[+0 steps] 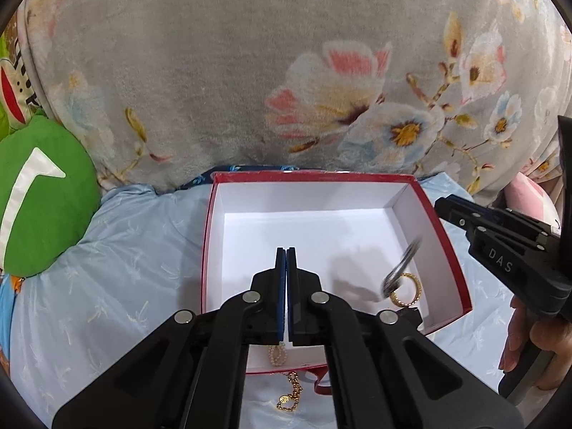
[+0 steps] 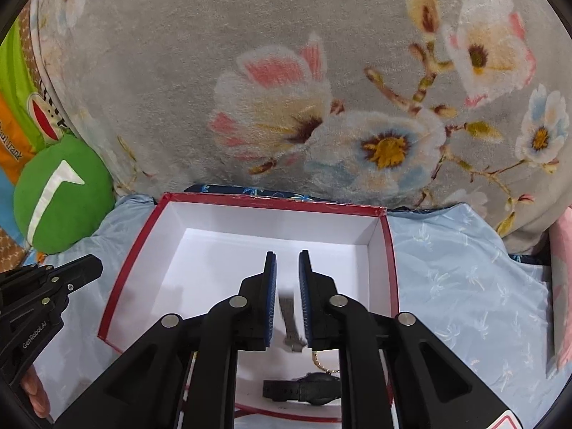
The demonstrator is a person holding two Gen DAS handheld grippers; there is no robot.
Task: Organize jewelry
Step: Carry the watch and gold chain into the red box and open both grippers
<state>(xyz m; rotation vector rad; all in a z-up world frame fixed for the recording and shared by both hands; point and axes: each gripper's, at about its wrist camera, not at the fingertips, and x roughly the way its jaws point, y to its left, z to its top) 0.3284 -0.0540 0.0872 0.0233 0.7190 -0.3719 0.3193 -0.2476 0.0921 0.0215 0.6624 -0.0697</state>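
My left tongs [image 1: 286, 250] are fully closed, pads touching, nothing betw. them. They point down over the near-left part of the box [image 1: 443, 228], which is red outside, white inside, open on top.

My right tongs [image 2: 287, 254] stand narrowly apart, over the box interior. A silver metal band [image 2: 289, 316], blurred, sits in the gap betw. the pads; the pads do not press it. In the left view the same band [image 1: 402, 268] is a blurred streak in mid-air above the box floor, near-right corner.

Jewelry positions:
- Gold ring-shaped piece [image 1: 407, 291]: on box floor, near-right, just below the band.
- Pearl string [image 1: 278, 355]: at the near box wall, partly hidden by my left tongs.
- Gold chain [image 1: 289, 395]: outside the box, on the sheet [image 1: 118, 286], near side.
- Black watch [image 2: 304, 388]: seen betw. the right tongs' arms; inside or outside the box, cannot tell.

Box rests on the pale blue sheet. Floral blanket [image 1: 214, 89] rises behind the far wall. Green cushion [image 1: 39, 196] lies far left. My right hand [image 1: 536, 343] grips the right handle.
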